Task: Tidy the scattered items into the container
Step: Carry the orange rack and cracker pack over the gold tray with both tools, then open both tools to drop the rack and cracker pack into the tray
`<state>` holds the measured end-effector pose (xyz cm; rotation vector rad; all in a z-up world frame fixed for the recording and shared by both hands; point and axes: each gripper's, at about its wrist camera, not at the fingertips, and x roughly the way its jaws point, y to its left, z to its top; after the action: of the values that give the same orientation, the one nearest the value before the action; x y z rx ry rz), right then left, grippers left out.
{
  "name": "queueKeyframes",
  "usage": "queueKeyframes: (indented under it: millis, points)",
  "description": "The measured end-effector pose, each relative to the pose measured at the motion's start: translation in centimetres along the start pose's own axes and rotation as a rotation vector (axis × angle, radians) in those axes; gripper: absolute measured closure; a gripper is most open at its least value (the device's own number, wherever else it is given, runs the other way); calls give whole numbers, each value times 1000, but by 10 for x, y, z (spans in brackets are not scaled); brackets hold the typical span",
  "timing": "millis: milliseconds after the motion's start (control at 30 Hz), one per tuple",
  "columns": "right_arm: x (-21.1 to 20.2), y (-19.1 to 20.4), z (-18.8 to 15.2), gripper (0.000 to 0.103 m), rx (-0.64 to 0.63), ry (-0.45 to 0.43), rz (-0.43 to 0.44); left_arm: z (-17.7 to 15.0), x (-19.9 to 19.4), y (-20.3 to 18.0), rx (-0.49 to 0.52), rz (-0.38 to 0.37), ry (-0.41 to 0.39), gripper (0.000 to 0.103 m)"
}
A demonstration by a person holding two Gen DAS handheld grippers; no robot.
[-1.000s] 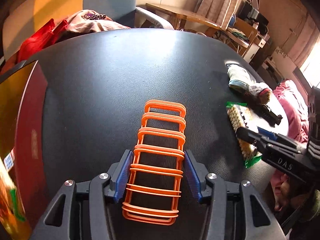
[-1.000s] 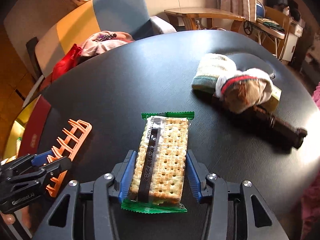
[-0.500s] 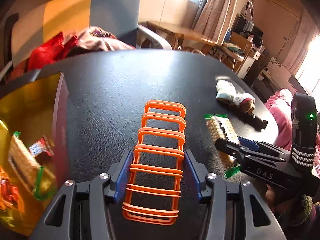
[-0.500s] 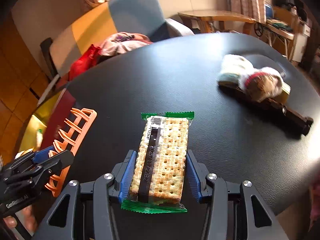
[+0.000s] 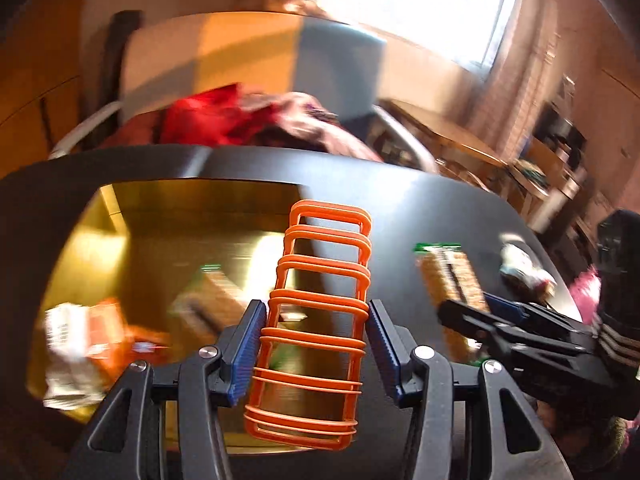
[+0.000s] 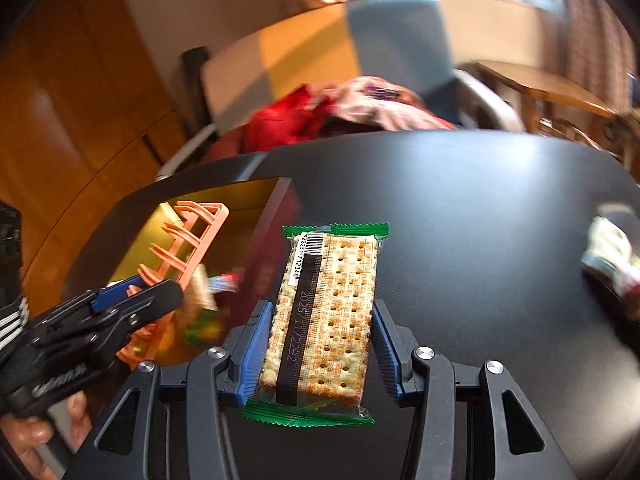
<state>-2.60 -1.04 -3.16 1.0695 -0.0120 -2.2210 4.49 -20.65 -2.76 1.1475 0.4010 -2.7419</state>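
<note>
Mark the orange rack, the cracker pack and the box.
orange rack (image 5: 320, 312), left wrist view, a middle rung.
cracker pack (image 6: 332, 312), right wrist view, centre of the wrapper.
box (image 5: 192, 216), left wrist view, gold inner far wall.

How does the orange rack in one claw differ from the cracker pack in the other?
The orange rack is an open frame of bars you can see through; the cracker pack is a solid, wrapped block with green ends. The rack, in the left claw, hangs over the gold container; the crackers, in the right claw, are over the black table, beside the container. Both are long, lifted and gripped by their sides.
</note>
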Motion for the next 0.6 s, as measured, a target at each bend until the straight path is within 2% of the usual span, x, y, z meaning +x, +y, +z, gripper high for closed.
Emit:
queueKeyframes:
  millis: [100, 233, 367, 600]
  points:
    - [14, 32, 11, 54, -64, 6, 57, 2, 2, 33, -58, 53, -2, 51]
    - [36, 71, 17, 54, -152, 32, 92, 2, 9, 66, -107, 106, 10, 51]
    - [64, 96, 20, 54, -203, 83, 108, 1, 17, 82, -124, 138, 20, 51]
    - [103, 119, 23, 53, -241, 150, 112, -3, 34, 104, -176, 150, 65, 54]
